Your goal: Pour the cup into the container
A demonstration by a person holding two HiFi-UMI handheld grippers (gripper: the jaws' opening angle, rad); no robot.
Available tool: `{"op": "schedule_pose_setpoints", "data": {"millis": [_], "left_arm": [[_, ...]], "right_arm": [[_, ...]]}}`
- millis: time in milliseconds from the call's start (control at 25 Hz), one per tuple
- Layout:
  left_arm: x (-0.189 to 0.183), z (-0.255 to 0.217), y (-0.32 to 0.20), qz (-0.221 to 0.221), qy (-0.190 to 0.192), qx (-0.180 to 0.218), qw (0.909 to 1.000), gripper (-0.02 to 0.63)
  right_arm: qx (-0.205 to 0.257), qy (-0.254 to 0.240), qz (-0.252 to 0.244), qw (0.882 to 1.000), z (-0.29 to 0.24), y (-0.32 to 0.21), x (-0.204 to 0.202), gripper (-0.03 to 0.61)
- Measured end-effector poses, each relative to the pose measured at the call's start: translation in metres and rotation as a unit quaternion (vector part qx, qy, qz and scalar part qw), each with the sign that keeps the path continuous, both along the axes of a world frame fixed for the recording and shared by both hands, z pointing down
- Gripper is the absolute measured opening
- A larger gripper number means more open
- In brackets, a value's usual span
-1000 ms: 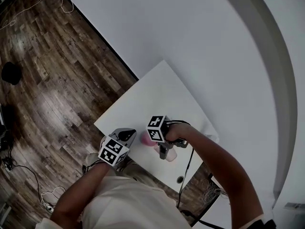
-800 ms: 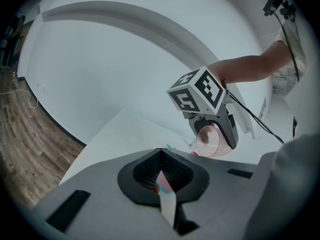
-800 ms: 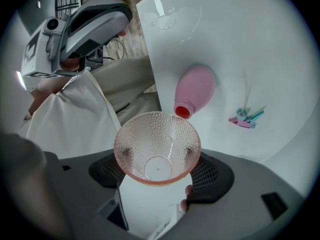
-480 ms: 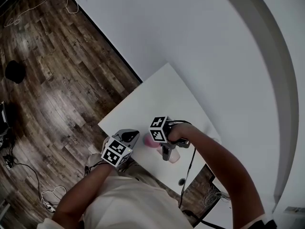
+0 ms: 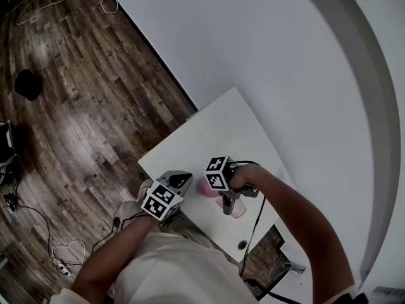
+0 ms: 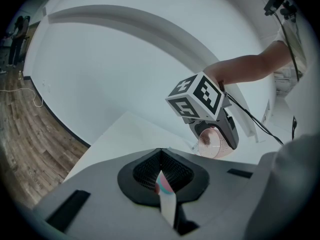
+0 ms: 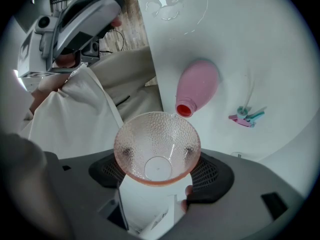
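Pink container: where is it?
The pink container sits on the table in the right gripper view, red mouth by the rim of the cup in the right gripper, clips to its right.

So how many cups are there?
1. The pink glass cup is held in the right gripper, its rim by the mouth of the pink bottle. The person's arm hides some of the table, so another could be out of sight.

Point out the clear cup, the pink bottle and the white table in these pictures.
cup [image 7: 131, 145]: right gripper view, its dimpled inner wall.
pink bottle [image 7: 199, 84]: right gripper view, middle of its body.
table [image 7: 260, 54]: right gripper view, bare part of its top.
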State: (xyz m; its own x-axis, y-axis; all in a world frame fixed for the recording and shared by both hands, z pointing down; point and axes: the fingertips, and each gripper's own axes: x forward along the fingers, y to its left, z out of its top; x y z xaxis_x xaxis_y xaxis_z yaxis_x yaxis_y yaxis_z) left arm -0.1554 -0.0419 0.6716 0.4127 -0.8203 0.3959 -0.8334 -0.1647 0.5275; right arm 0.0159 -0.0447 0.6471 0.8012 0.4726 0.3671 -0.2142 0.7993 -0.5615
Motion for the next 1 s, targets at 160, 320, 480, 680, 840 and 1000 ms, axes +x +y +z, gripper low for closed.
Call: {"op": "schedule_pose_setpoints", "data": {"millis": [160,320,480,680,840,1000], "left_arm": [[-0.002,0.001,0.0,-0.004,0.001,0.0,1.0,0.011],[-0.002,0.002,0.002,-0.005,0.001,0.0,1.0,0.011],[-0.002,0.005,-0.002,-0.001,-0.001,-0.003,1.0,0.011],[0.0,0.001,-0.005,0.007,-0.005,-0.003,1.0,0.011],[0.002,0.0,-0.005,0.02,-0.011,-0.004,0.9997,0.011],[0.006,0.002,-0.007,0.029,-0.016,-0.006,0.9994,0.011]], "right_arm": [[0.01,-0.003,-0.016,1.0,0.001,-0.006,-0.005,0.365],[0.014,-0.008,-0.017,1.0,0.004,-0.005,-0.007,0.365],[0.012,-0.011,-0.014,1.0,0.008,-0.01,-0.008,0.365],[0.011,-0.017,-0.013,1.0,0.006,-0.01,-0.009,0.365],[0.009,-0.022,-0.01,1.0,0.004,-0.007,-0.01,0.365],[0.009,-0.026,-0.006,1.0,0.008,-0.011,-0.009,0.365]]}}
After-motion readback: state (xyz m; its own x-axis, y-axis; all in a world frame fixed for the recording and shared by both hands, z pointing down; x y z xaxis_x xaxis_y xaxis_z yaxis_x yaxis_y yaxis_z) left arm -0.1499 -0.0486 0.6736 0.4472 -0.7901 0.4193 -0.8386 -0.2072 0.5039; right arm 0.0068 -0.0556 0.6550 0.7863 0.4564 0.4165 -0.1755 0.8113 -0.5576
